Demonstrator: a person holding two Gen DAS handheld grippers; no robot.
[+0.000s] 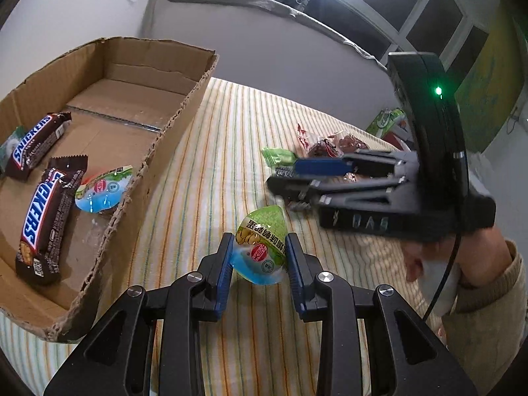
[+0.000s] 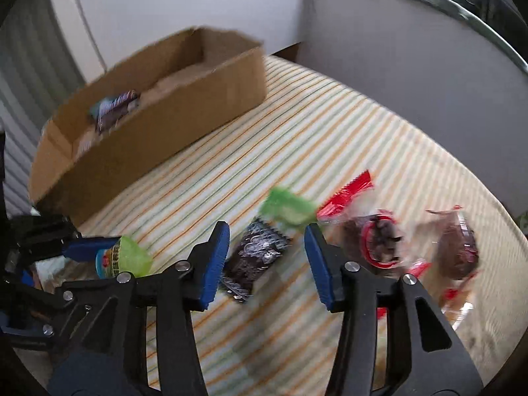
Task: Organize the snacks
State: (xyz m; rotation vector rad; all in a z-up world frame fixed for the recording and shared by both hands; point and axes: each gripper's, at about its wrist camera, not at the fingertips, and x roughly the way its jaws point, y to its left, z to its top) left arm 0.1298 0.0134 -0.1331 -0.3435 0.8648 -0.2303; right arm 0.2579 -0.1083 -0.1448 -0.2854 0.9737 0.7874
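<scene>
On the striped cloth [image 1: 231, 138] that covers the bed, an open cardboard box [image 1: 184, 109] sits toward the far left corner, with two Snickers bars [image 1: 46, 221] and one jelly cup [image 1: 105, 188] lying on its floor close to the near wall. The left tongs [image 1: 259, 257] have their blue pads on either side of a second jelly cup [image 1: 262, 247], green-lidded with a blue base, which lies on the cloth just outside the box's right wall; the pads look to be touching its sides, though whether they truly pinch it I cannot tell. The right tongs [image 2: 267, 257] are spread wide above a dark foil snack packet [image 2: 254, 257] lying flat on the cloth between the fingers, not touching it. Just beyond that packet lies a green wrapper [image 2: 287, 209], and toward the right edge of the bed lie two clear packets with red printing [image 2: 379, 241] holding dark brown pieces. The right wrist view is blurred, so finer print cannot be read. A gloved hand [image 1: 439, 264] holds the right tool.
</scene>
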